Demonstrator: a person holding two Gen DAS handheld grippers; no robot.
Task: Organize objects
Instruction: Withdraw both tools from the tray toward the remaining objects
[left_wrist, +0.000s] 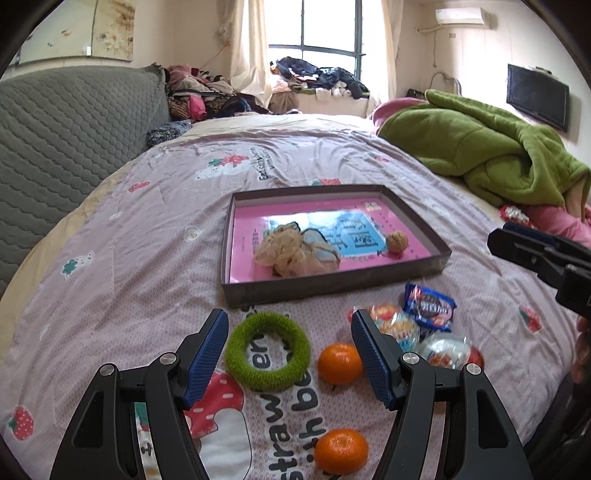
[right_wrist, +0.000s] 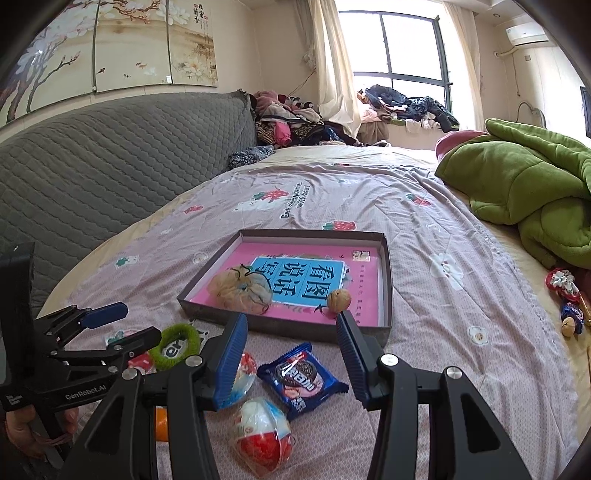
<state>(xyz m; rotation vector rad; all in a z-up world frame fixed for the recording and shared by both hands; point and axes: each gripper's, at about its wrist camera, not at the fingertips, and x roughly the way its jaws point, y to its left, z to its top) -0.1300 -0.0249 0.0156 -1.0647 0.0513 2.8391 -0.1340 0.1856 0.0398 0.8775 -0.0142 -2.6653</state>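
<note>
A shallow dark tray (left_wrist: 332, 287) (right_wrist: 280, 329) with a pink book cover as its floor lies on the bed. It holds a beige mesh puff (left_wrist: 295, 253) (right_wrist: 240, 290) and a walnut (left_wrist: 397, 242) (right_wrist: 339, 300). My left gripper (left_wrist: 289, 325) (right_wrist: 129, 325) is open just above a fuzzy green ring (left_wrist: 267, 350) (right_wrist: 177, 345), which shows between its fingers. Two oranges (left_wrist: 340, 363) (left_wrist: 341, 450) lie close by. My right gripper (right_wrist: 291, 321) (left_wrist: 502, 236) is open and empty over a blue cookie packet (right_wrist: 303, 376) (left_wrist: 428, 304) and two wrapped chocolate eggs (right_wrist: 262, 432) (right_wrist: 245, 373).
The bedspread (left_wrist: 110, 295) is lilac with strawberry prints. A green blanket (left_wrist: 480, 147) (right_wrist: 535, 192) is heaped at the right, a grey quilted headboard (right_wrist: 92, 177) stands at the left, and clothes (right_wrist: 288, 122) are piled at the far end. More sweets (right_wrist: 569, 314) lie near the right edge.
</note>
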